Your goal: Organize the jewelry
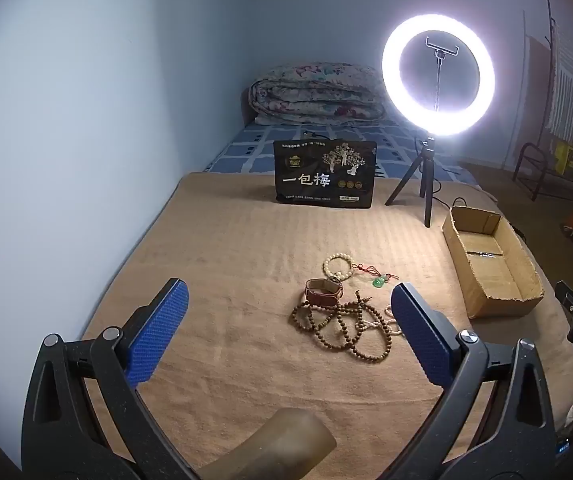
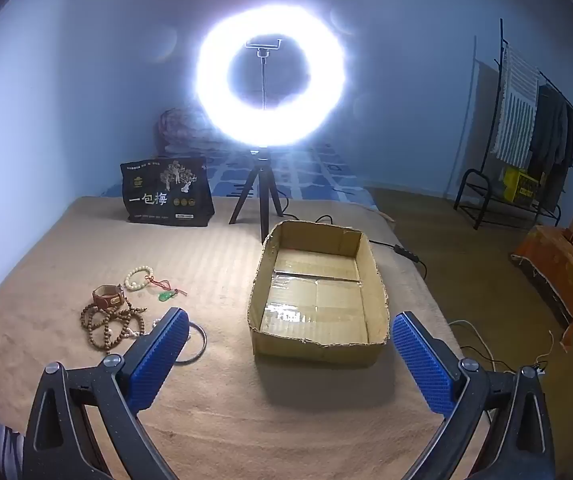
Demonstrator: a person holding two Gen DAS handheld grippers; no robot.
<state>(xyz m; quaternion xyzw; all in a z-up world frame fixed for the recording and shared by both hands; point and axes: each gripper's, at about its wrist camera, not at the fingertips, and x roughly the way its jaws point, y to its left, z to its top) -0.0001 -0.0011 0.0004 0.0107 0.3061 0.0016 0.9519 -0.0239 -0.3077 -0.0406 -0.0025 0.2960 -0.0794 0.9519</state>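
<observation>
Jewelry lies in a loose pile on the tan blanket: a cream bead bracelet, a green pendant on a red cord, a brown leather watch and a long brown bead necklace. In the right wrist view the same pile lies at left, with a metal bangle partly behind the left finger. The open cardboard box is empty. My left gripper is open over the blanket just short of the pile. My right gripper is open, facing the box.
A lit ring light on a tripod stands behind the box. A black snack bag stands upright at the back. A folded quilt lies against the wall. A clothes rack stands at the right.
</observation>
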